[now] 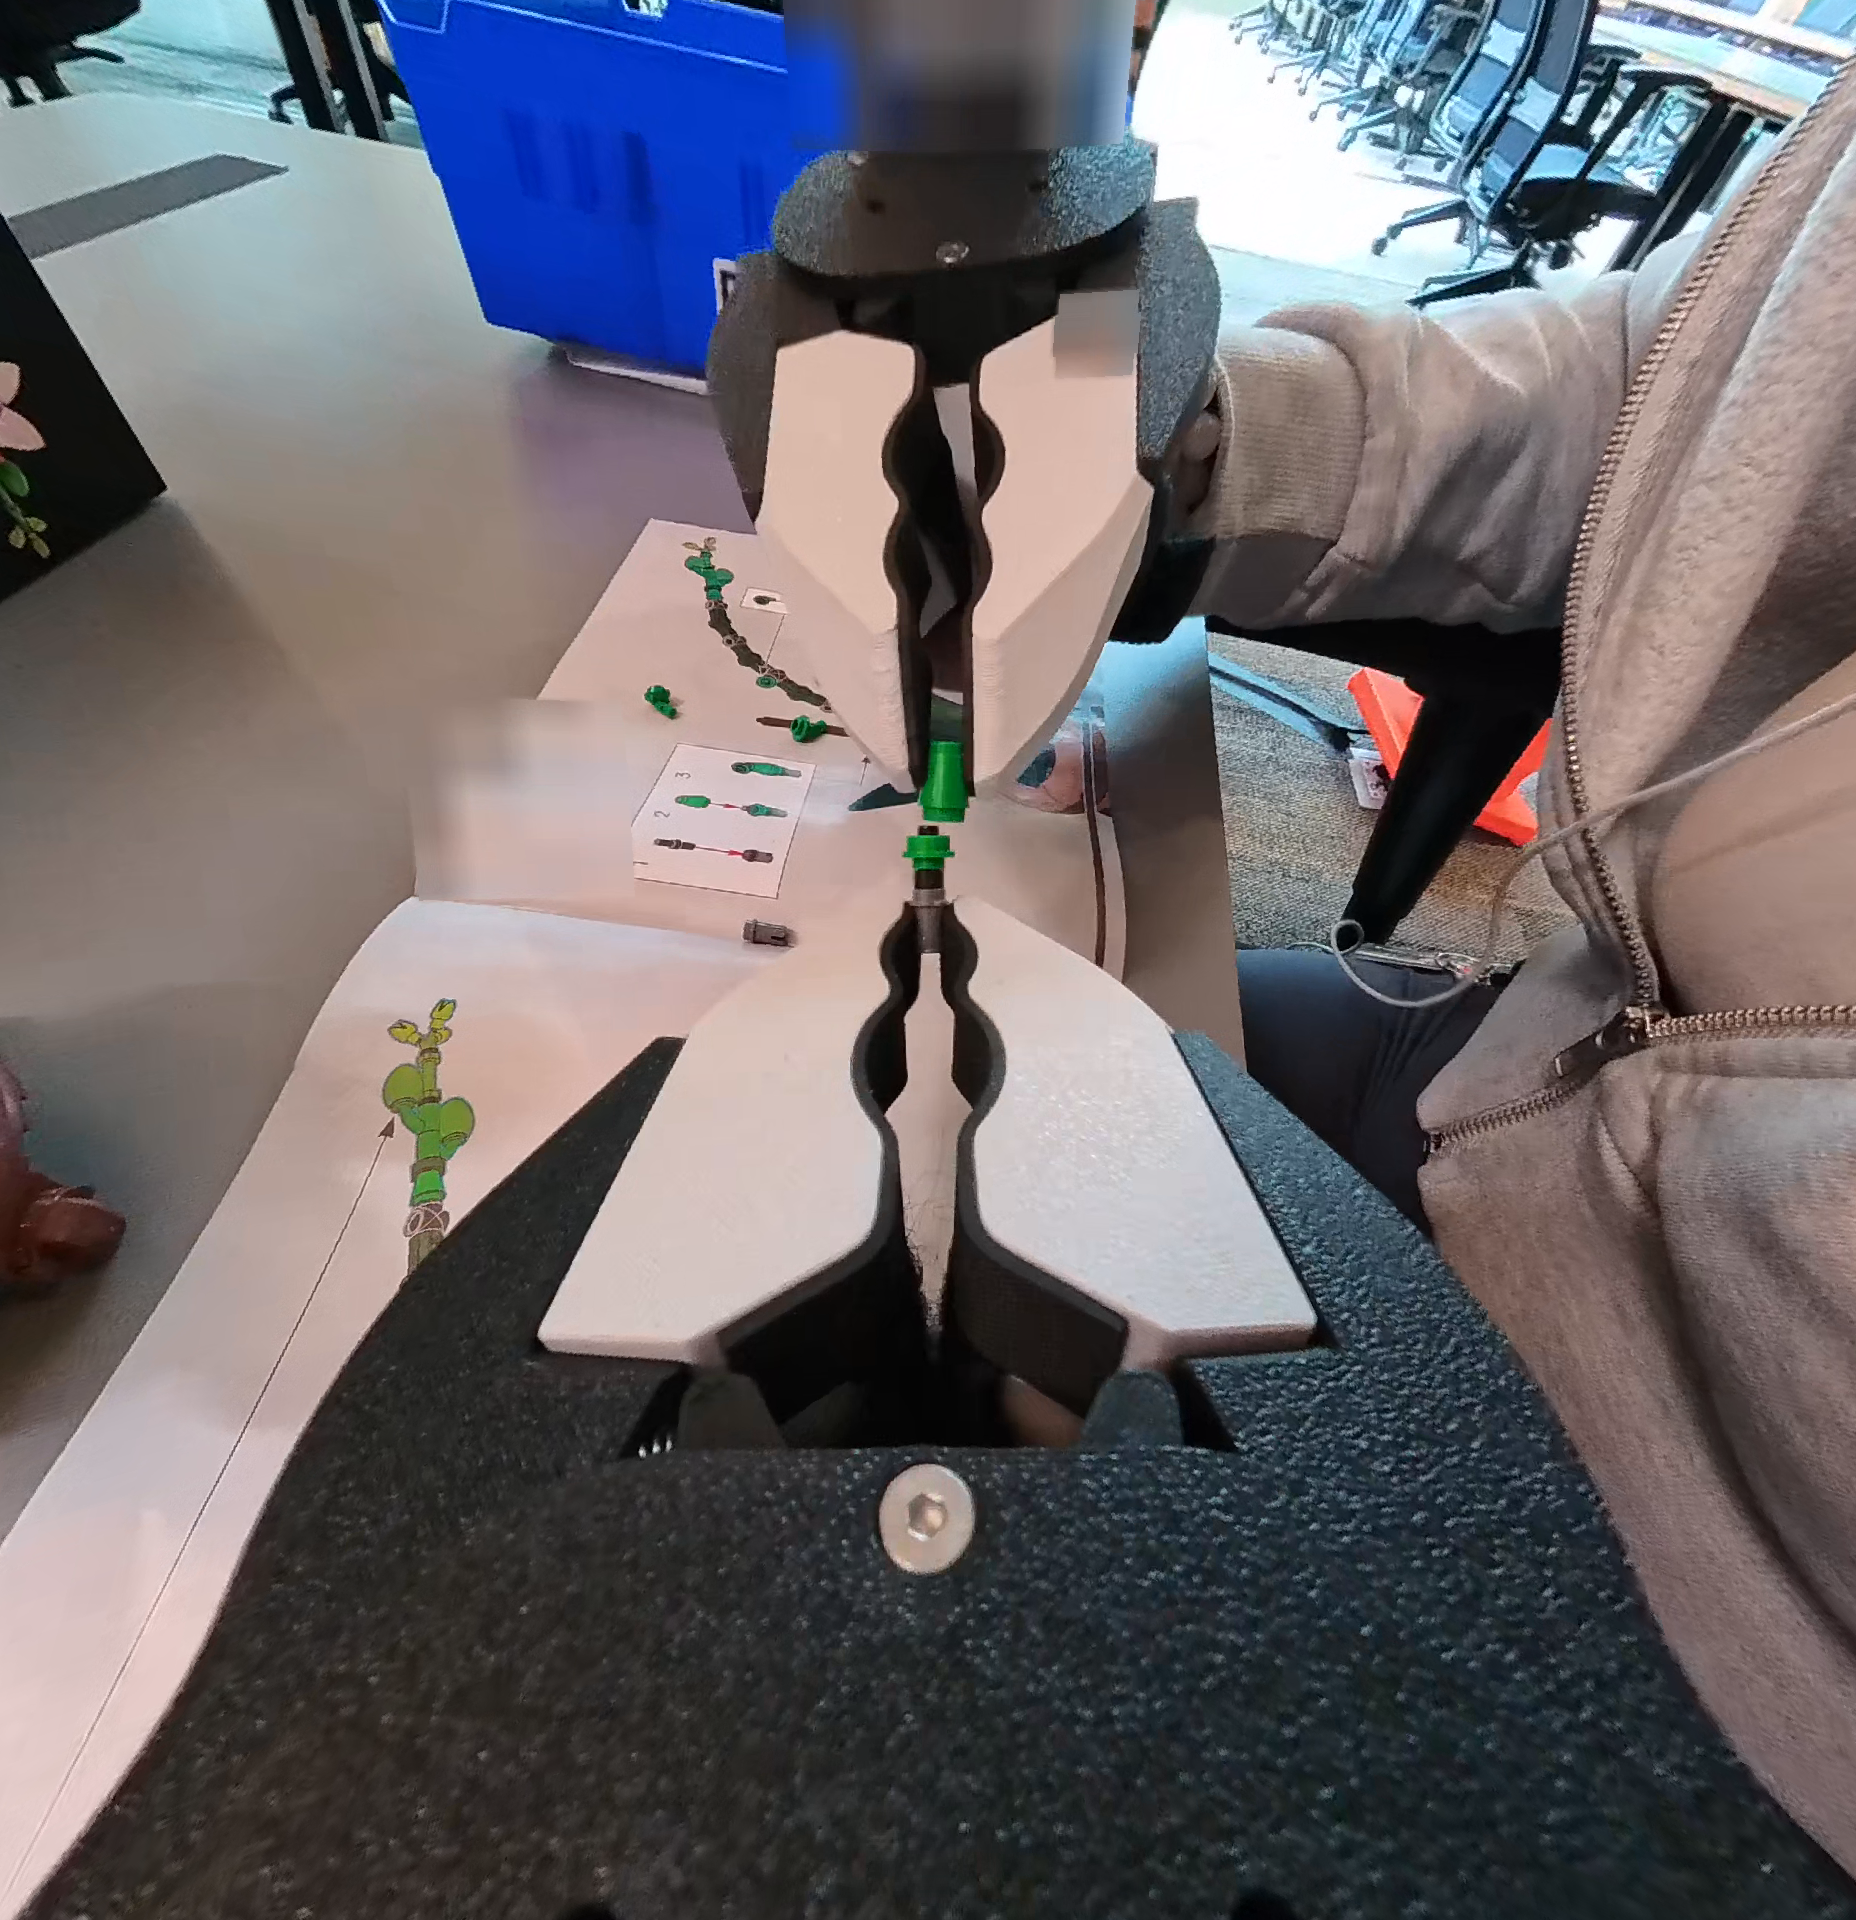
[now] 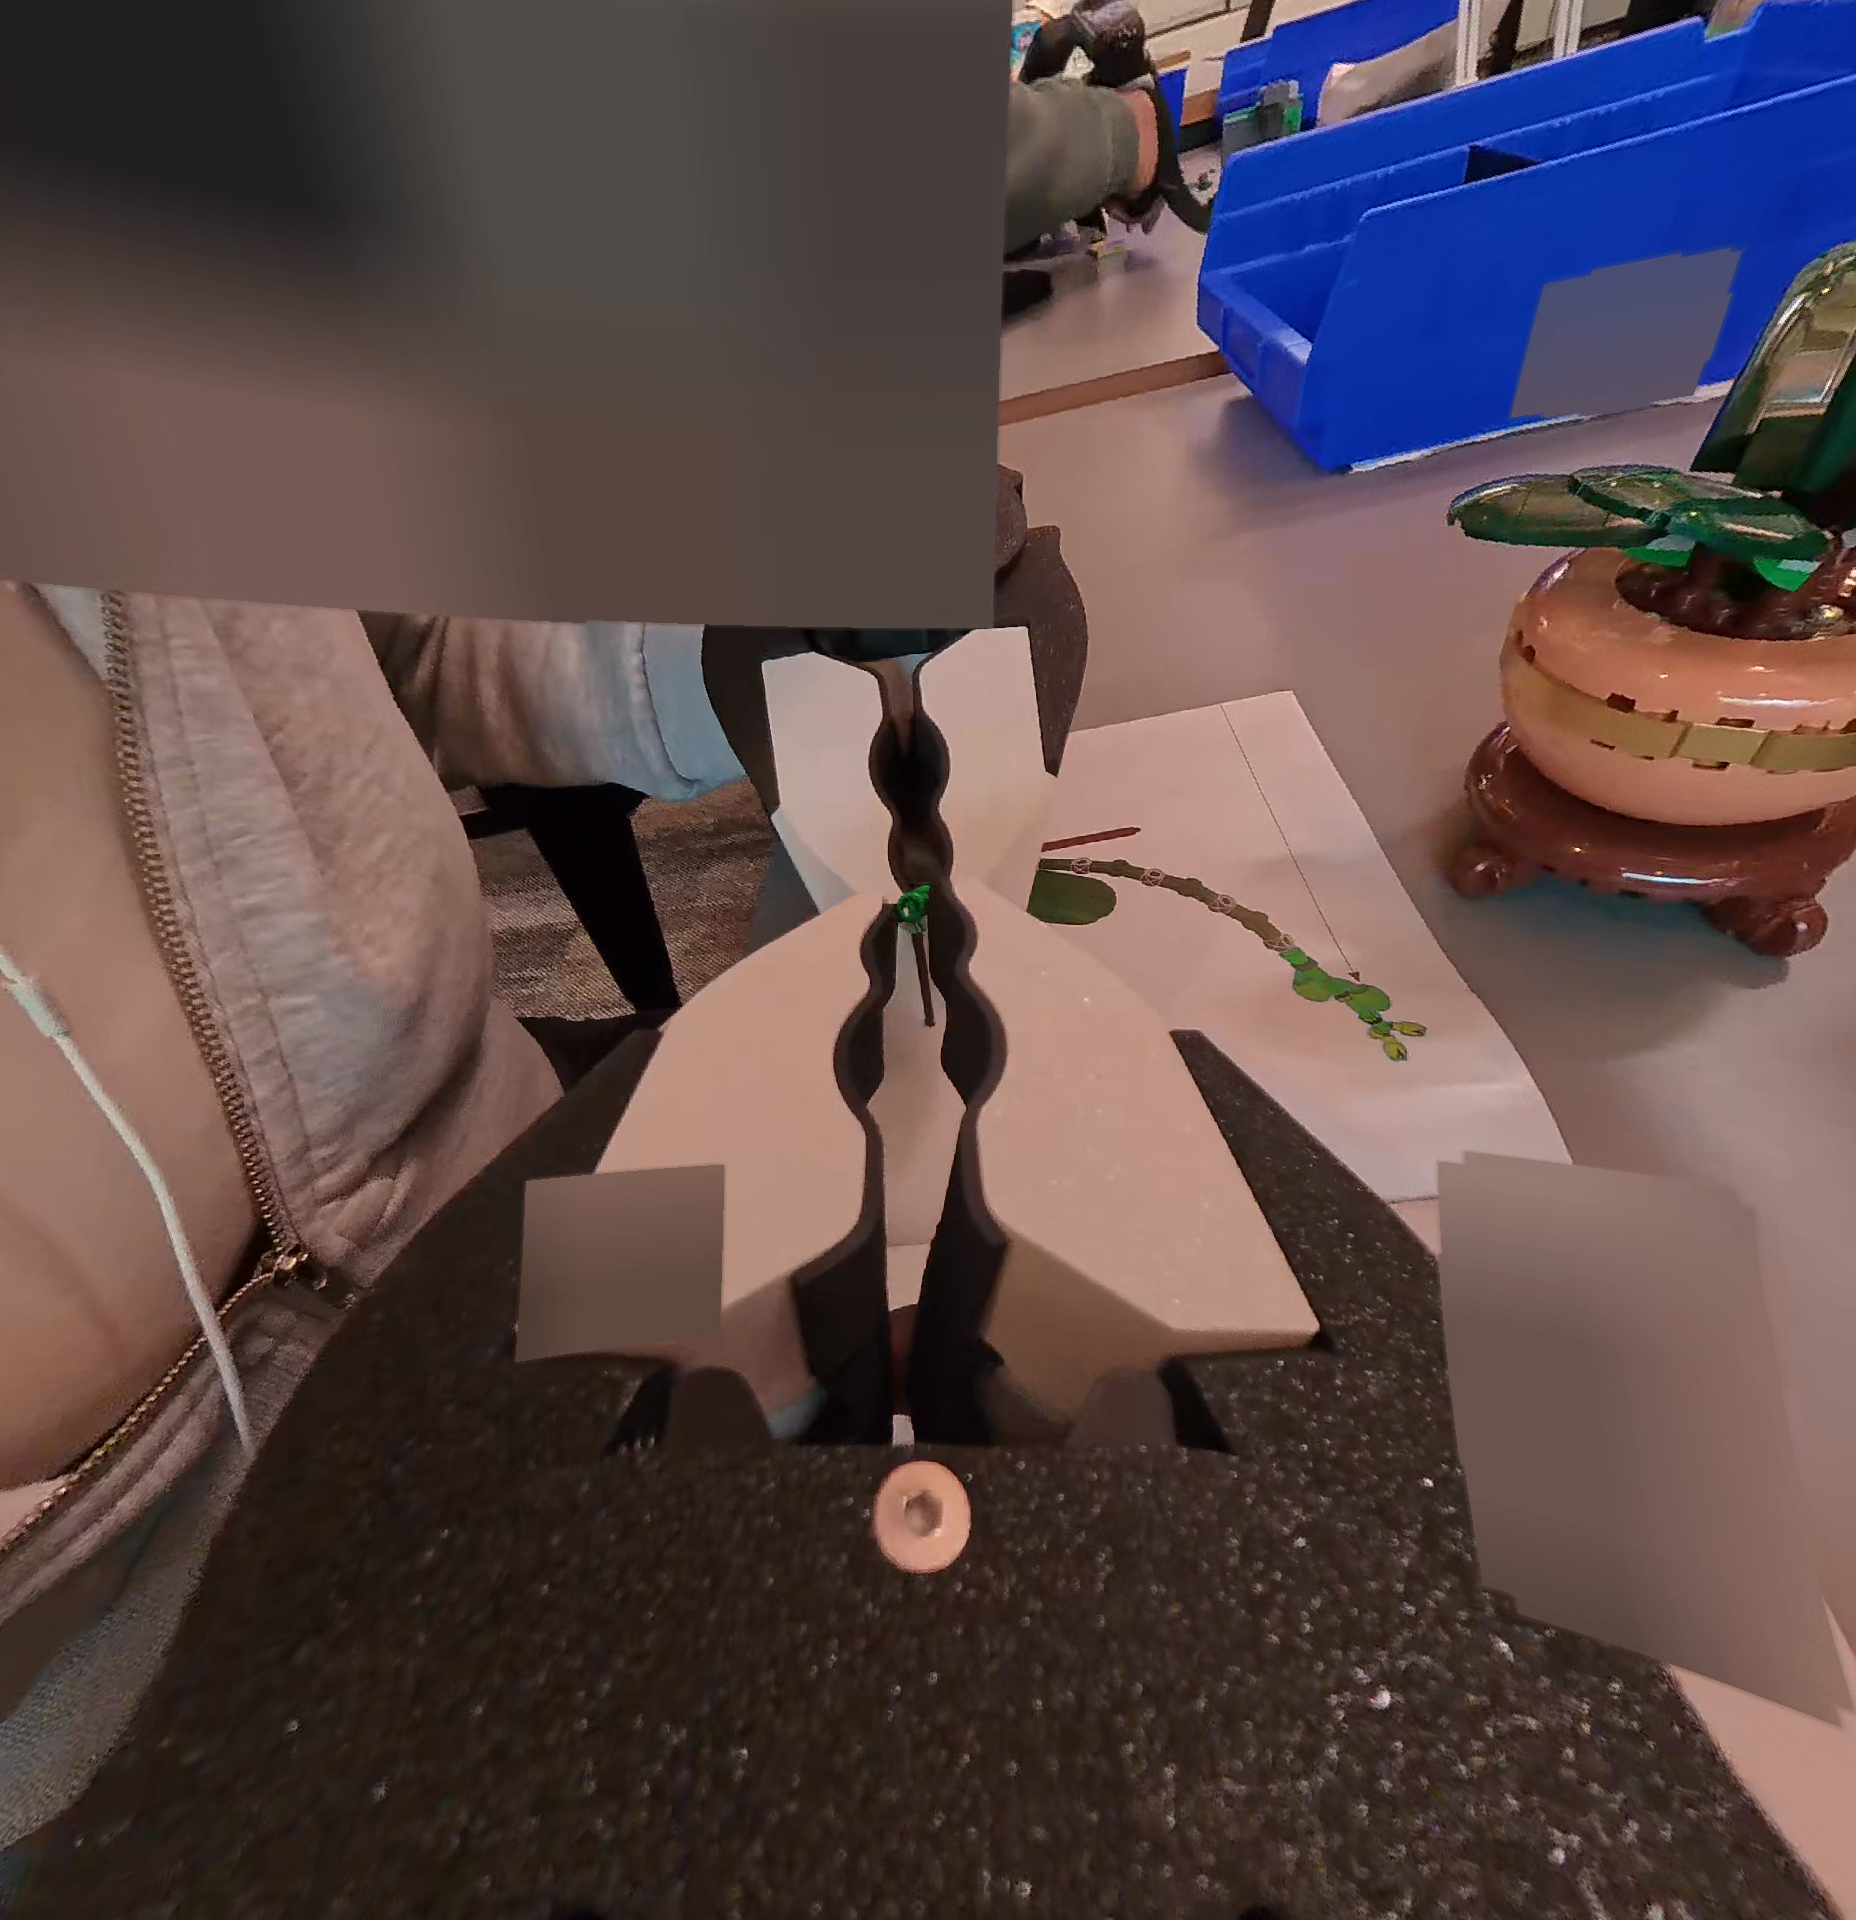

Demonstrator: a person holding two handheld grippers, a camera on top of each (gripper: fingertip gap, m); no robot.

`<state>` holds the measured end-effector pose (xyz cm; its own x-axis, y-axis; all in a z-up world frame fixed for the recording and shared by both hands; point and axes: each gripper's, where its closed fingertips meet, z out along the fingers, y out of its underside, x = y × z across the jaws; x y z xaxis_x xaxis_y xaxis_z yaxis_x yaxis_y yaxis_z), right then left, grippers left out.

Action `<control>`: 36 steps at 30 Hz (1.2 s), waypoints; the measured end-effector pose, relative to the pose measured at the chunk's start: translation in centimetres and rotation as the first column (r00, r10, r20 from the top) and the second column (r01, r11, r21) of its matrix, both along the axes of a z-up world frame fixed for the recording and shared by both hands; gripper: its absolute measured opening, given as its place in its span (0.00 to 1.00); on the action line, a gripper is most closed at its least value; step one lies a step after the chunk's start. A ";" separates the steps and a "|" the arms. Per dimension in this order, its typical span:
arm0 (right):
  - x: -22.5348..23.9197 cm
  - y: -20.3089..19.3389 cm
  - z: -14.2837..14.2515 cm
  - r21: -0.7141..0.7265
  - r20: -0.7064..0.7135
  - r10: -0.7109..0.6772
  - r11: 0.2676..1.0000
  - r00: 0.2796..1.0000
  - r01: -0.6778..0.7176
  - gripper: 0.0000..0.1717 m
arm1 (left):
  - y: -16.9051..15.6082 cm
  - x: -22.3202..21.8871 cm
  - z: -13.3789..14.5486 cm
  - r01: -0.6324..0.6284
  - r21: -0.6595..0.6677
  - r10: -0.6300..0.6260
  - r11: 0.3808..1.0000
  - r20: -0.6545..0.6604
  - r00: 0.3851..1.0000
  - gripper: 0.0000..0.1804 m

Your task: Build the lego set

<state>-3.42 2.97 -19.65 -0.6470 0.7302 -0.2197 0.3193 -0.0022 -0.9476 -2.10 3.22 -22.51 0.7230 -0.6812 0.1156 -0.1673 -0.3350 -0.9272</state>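
In the left wrist view my left gripper (image 1: 929,914) is shut on a short grey pin (image 1: 926,925) that stands up from its tips and carries a green collar (image 1: 930,847). My right gripper (image 1: 945,769) comes in from above, shut on a small green cone piece (image 1: 945,779). The cone hangs just over the collar, with a thin gap between them. In the right wrist view my right gripper (image 2: 919,909) shows a bit of green (image 2: 911,906) at its tips, and the left gripper's white fingers (image 2: 830,769) face it closely.
An open instruction booklet (image 1: 550,966) lies under both grippers. On it are a loose green piece (image 1: 661,701), a green piece on a brown rod (image 1: 804,727) and a grey pin (image 1: 768,932). A blue bin (image 1: 591,177) stands behind. A brick-built plant pot (image 2: 1672,727) stands on the right. My left and right fingertips are right by each other.
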 end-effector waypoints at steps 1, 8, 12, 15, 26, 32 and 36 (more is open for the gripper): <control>0.0 0.0 0.0 -0.002 -0.002 -0.002 1.000 1.000 0.002 0.03 | 0.0 0.0 0.0 0.003 0.000 -0.003 1.000 -0.003 1.000 0.01; 0.0 -0.2 -0.2 -0.028 0.010 0.013 1.000 1.000 -0.012 0.03 | -0.2 0.2 0.0 0.018 0.004 -0.018 1.000 -0.011 1.000 0.01; 0.1 -0.2 -0.2 -0.039 0.009 0.022 0.999 1.000 -0.021 0.03 | -0.3 0.3 -0.1 0.024 0.003 -0.024 1.000 -0.017 1.000 0.01; 0.1 -0.4 -0.2 -0.068 0.002 0.029 0.997 1.000 -0.029 0.03 | -0.3 0.4 -0.1 0.035 0.005 -0.034 0.999 -0.020 0.999 0.01; 0.2 -0.4 -0.3 -0.060 0.013 0.040 0.997 0.999 -0.039 0.03 | -0.4 0.5 -0.2 0.039 0.001 -0.039 0.999 -0.028 0.999 0.01; 0.4 -0.3 -0.5 -0.041 0.018 0.039 0.998 0.999 -0.039 0.03 | -0.5 0.5 -0.4 0.040 -0.006 -0.040 0.999 -0.044 0.998 0.01; 0.2 -0.4 -0.5 -0.033 0.013 0.036 0.999 0.999 -0.036 0.03 | -0.4 0.6 -0.5 0.041 -0.009 -0.041 0.999 -0.046 0.998 0.01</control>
